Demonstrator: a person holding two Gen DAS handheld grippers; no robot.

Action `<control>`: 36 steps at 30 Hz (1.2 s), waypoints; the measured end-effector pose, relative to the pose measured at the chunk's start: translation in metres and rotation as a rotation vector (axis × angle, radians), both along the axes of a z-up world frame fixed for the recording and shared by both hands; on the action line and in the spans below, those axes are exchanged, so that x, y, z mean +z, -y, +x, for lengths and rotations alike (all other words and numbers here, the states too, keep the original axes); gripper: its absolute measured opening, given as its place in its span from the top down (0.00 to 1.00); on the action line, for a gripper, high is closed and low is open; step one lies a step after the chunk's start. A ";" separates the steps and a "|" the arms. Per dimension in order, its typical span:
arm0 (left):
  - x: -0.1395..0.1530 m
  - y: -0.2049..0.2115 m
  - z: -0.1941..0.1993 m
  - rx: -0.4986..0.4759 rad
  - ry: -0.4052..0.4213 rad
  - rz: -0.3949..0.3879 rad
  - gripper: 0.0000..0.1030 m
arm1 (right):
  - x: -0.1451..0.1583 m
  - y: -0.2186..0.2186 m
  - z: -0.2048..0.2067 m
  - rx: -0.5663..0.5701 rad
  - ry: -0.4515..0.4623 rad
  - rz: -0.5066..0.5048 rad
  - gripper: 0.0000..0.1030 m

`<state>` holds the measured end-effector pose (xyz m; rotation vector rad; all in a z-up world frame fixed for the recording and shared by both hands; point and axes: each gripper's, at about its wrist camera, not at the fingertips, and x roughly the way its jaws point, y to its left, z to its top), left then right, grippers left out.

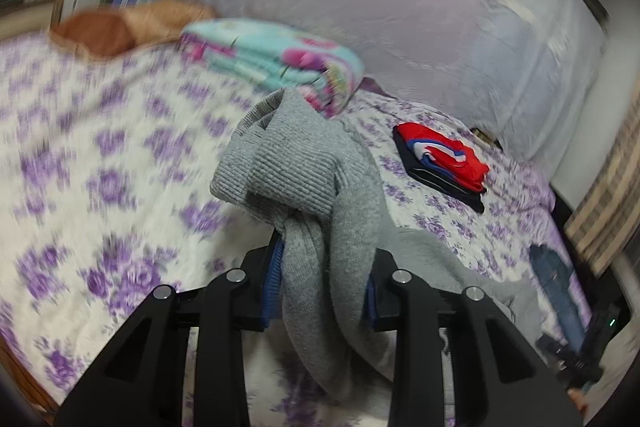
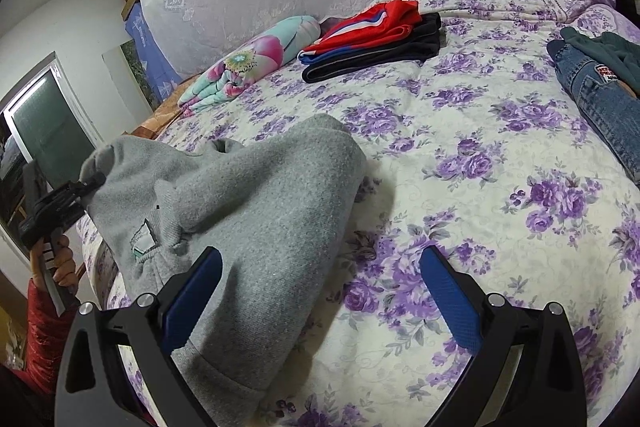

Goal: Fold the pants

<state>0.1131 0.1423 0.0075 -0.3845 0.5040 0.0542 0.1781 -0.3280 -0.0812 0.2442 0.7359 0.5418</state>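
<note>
One pair of grey pants [image 2: 256, 195], bunched on floral bedspread [image 2: 460, 195], near its left edge.

Left gripper [image 1: 324, 267]: jaws clenched on a gathered end of the pants, fabric lifted off the bed and draping between the blue pads. Right gripper [image 2: 320, 291]: jaws wide apart, released, left pad over the pants' near end. Folded red and dark clothes [image 2: 376, 39] by the far edge; rolled floral blanket [image 2: 248, 63] beside them; jeans [image 2: 600, 99] at the right edge.

Left wrist view smeared by motion blur: floral bedspread [image 1: 100, 147] indistinct. Grey pants [image 1: 312, 195] hide left gripper [image 1: 324, 291] pad faces. Beside the pants, jeans [image 2: 600, 107] cut off at right edge.
</note>
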 end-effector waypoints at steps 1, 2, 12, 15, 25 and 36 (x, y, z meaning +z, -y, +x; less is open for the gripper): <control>0.005 0.007 -0.001 -0.006 0.008 0.026 0.70 | 0.001 0.002 -0.001 -0.003 0.006 0.007 0.03; 0.012 0.016 -0.003 -0.016 0.020 0.056 0.70 | 0.002 0.003 -0.002 -0.009 0.014 0.016 0.03; 0.064 0.157 -0.009 -0.217 0.131 0.372 0.71 | 0.003 0.036 -0.005 -0.112 0.033 0.177 0.03; 0.058 0.203 -0.011 -0.297 0.144 0.461 0.71 | 0.002 0.045 -0.006 -0.125 0.039 0.237 0.03; -0.005 0.313 -0.020 -0.515 0.103 0.653 0.71 | -0.006 0.067 0.001 -0.126 0.001 0.394 0.03; -0.037 0.334 -0.068 -0.572 0.177 0.860 0.07 | -0.006 0.071 0.002 -0.123 0.001 0.425 0.03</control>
